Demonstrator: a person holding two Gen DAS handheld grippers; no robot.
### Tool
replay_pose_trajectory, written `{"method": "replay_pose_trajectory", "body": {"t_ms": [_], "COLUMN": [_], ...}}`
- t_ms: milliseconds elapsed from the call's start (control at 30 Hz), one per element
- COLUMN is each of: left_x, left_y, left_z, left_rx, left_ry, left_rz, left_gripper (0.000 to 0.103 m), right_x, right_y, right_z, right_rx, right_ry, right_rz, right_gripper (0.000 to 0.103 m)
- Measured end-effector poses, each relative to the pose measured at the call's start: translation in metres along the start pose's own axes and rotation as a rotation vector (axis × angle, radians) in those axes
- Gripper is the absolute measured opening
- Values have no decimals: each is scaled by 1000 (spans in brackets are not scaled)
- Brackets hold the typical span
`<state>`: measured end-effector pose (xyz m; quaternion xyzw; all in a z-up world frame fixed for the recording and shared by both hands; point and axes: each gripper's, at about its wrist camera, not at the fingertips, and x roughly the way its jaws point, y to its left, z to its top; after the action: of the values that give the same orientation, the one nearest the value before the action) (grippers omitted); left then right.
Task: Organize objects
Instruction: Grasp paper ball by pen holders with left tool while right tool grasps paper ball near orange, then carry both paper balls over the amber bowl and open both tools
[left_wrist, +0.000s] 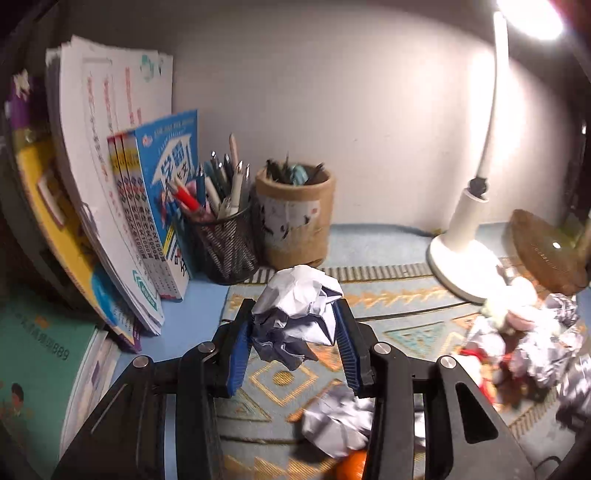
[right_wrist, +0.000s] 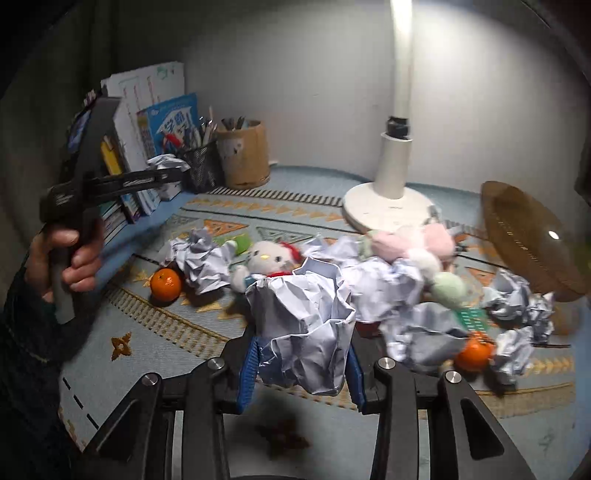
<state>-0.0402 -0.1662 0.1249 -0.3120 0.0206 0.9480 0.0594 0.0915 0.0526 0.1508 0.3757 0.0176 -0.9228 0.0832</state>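
Patterned cloth (right_wrist: 207, 325) covers most of the desk, with a bare blue strip (left_wrist: 192, 306) along its left edge and a pale wall closing off the back. Books (left_wrist: 110, 192) lean upright along the left edge; a mesh pen holder (left_wrist: 225, 240) and a cardboard pen cup (left_wrist: 295, 221) stand side by side in the back-left corner. A white desk lamp (right_wrist: 388, 199) sits on its round base toward the back right, just beside a brown woven fan (right_wrist: 532, 240) tilted at the right edge. The middle of the cloth is crowded: loose crumpled paper balls (right_wrist: 203, 262), a white cat plush (right_wrist: 269, 258), a pink plush (right_wrist: 410, 243), and two oranges, one (right_wrist: 166, 282) near the left of the heap and one (right_wrist: 476, 352) at the right. Open cloth remains only along the front and front-left. The left gripper (left_wrist: 293, 332) is raised over the left part of the cloth, its blue pads (left_wrist: 238, 350) closed partway against a crumpled paper ball (left_wrist: 299, 314); the person's hand (right_wrist: 70, 258) grips its handle. The right gripper (right_wrist: 303, 365) hangs above the front edge of the heap, likewise pinching a larger crumpled paper wad (right_wrist: 306, 325) between its pads.
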Motion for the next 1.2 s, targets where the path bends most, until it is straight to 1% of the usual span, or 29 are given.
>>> {"method": "replay_pose_trajectory", "body": {"t_ms": [67,133,200,300,333,400,433,500,533,567,633,667,700,733,767,800,833,900,933,1000,1100,1133,1200], "left_x": [-30,-51,-67,-78,-74,-59,-55,-42,-36,-28,-7,5,18,31,44,54,62,66,60,38,-10,-28,-60], "left_y": [-24,-50,-83,-138,-159,-199,-221,-263,-284,-307,-349,-366,-382,-395,-407,-413,-416,-410,-402,-384,-352,-340,-315], "left_z": [6,10,11,7,9,20,28,50,62,74,90,95,100,104,107,109,109,109,108,106,101,98,93], "left_rx": [13,18,17,37,48,67,76,95,96,99,130,128,138,158,177,179,173,155,141,130,140,146,154], "left_ry": [-40,-56,-44,10,36,72,72,66,62,54,47,51,55,64,67,66,65,80,68,27,-58,-84,-111], "left_rz": [-42,-101,-163,-264,-290,-351,-375,-448,-471,-479,-478,-477,-493,-516,-500,-456,-431,-451,-471,-486,-499,-480,-455], "left_gripper": [39,39,39,39,39,39,39,39,39,40,41,43,46,53,72,79,81,81,81,81,81,81,81], "right_x": [-23,-38,-53,-72,-78,-89,-96,-104,-103,-95,-72,-60,-47,-39,-30,-24,-21,-23,-27,-40,-60,-66,-78], "right_y": [-37,-75,-114,-168,-185,-216,-229,-255,-269,-282,-313,-327,-338,-349,-358,-365,-372,-378,-377,-365,-328,-312,-277], "right_z": [-2,-5,-11,-24,-26,-15,-6,19,32,44,59,63,68,71,75,76,74,66,60,48,37,35,33], "right_rx": [51,113,182,276,296,314,317,329,346,365,414,432,442,437,424,423,428,429,426,403,332,306,274], "right_ry": [-18,-18,-21,-23,-25,-57,-88,-141,-156,-152,-116,-95,-82,-81,-79,-80,-83,-76,-78,-80,-94,-96,-78], "right_rz": [-49,-71,-116,-181,-202,-253,-280,-328,-340,-346,-369,-360,-332,-306,-288,-300,-323,-320,-307,-290,-245,-224,-181], "right_gripper": [39,39,39,39,39,39,40,40,41,41,41,42,43,49,63,66,67,67,67,67,67,67,67]}}
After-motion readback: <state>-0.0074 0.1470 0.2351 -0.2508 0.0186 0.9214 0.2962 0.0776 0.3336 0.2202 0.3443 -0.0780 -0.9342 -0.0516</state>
